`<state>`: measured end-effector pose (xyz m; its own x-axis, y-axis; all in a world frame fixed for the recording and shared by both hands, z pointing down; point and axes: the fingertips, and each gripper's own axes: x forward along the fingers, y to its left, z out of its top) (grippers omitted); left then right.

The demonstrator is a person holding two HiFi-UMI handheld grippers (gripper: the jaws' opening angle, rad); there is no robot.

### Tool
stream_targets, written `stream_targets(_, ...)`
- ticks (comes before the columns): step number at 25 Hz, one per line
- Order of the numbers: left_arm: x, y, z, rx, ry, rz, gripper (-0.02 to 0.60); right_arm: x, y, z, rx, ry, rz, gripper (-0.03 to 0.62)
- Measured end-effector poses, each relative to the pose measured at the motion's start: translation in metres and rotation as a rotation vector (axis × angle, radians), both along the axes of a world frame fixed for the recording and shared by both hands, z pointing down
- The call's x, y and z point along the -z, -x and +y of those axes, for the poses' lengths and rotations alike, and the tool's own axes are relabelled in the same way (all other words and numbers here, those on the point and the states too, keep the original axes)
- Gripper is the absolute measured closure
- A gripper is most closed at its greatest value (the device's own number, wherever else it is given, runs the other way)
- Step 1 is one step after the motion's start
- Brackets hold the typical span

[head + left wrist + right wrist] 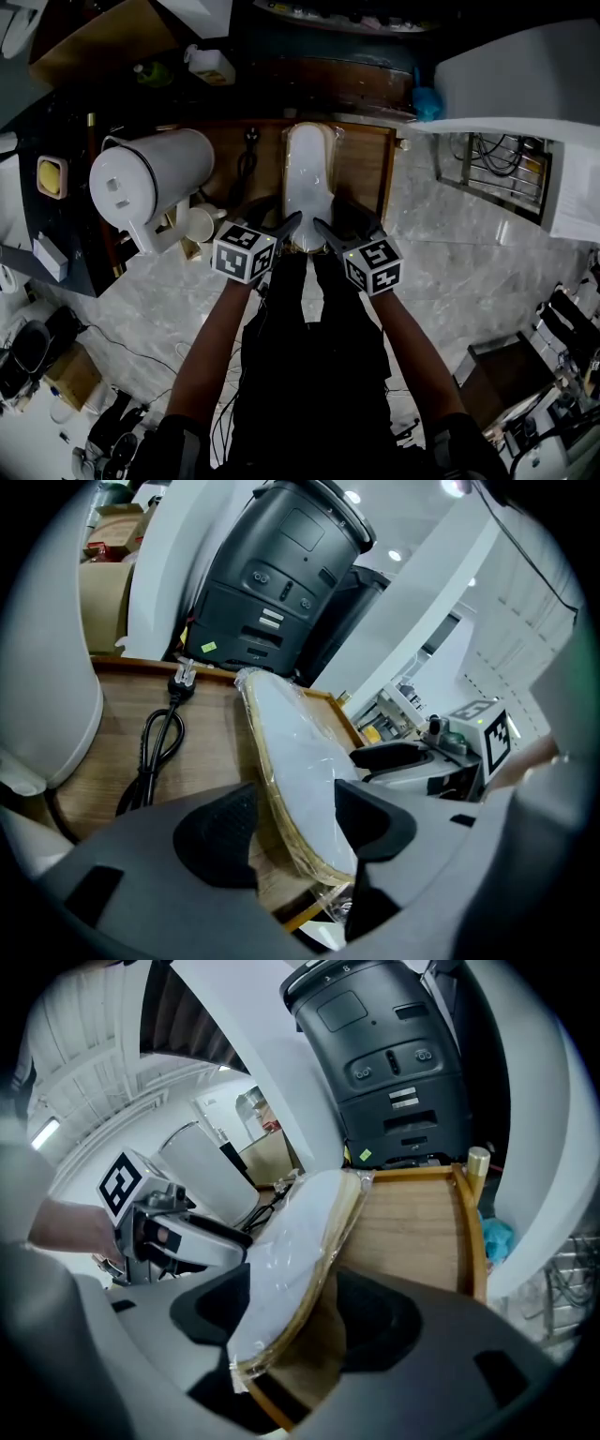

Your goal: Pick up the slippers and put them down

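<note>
Nearest to me, my left gripper (295, 829) has its jaws spread wide on either side of the near end of the white flat slippers sealed in clear plastic (291, 752). Bare wood shows between its left pad and the packet's straw-coloured edge, and the other pad sits over the white face without pinching it, so nothing is clamped. My right gripper (309, 1321) comes in from the other side, and its jaws also stand apart around that same end. Its left pad may be brushing the plastic, though the view is too tight for me to be sure, and its right pad is clear of the packet.

The slippers lie flat and lengthwise on the low brown wooden tray with a raised rim (367, 159), pointing away from me. Just to their left on the tray a black power cable with a plug (159, 747) lies coiled. Further left, a large white plastic cylinder with a handle (150, 173) is tipped on its side. Beyond the tray's far edge stands a tall black machine with buttons and labels (403, 1063), and a small blue object (427, 103) sits off to its right
</note>
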<state>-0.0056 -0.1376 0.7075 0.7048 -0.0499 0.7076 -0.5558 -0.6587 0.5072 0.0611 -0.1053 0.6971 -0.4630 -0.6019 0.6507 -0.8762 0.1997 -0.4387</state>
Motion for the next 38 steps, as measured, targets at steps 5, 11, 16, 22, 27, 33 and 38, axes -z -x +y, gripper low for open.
stream_targets(5, 0.022, 0.001, -0.005, 0.026, -0.028, -0.001, 0.331, 0.017, 0.002, 0.007, 0.037, 0.021, -0.034, 0.318)
stream_targets(11, 0.056, -0.003, 0.010, -0.002, -0.039, 0.007, 0.331, 0.053, 0.013, 0.020, 0.121, 0.014, -0.109, 0.462)
stream_targets(16, 0.091, -0.007, 0.026, -0.024, -0.055, 0.047, 0.348, 0.078, 0.005, 0.026, 0.142, -0.023, -0.118, 0.575)
stream_targets(22, 0.136, -0.010, 0.046, -0.022, -0.107, 0.112, 0.509, 0.120, -0.001, 0.041, 0.201, -0.079, -0.064, 0.585)
stream_targets(27, 0.165, -0.001, 0.059, -0.034, -0.145, 0.112, 0.558, 0.156, 0.008, 0.056, 0.232, -0.129, -0.042, 0.586)
stream_targets(33, 0.202, 0.010, 0.078, 0.017, -0.184, 0.169, 0.571, 0.186, 0.014, 0.084, 0.251, -0.164, -0.036, 0.586)
stream_targets(38, 0.221, 0.022, 0.097, 0.072, -0.215, 0.196, 0.569, 0.207, 0.020, 0.104, 0.309, -0.206, 0.002, 0.588)
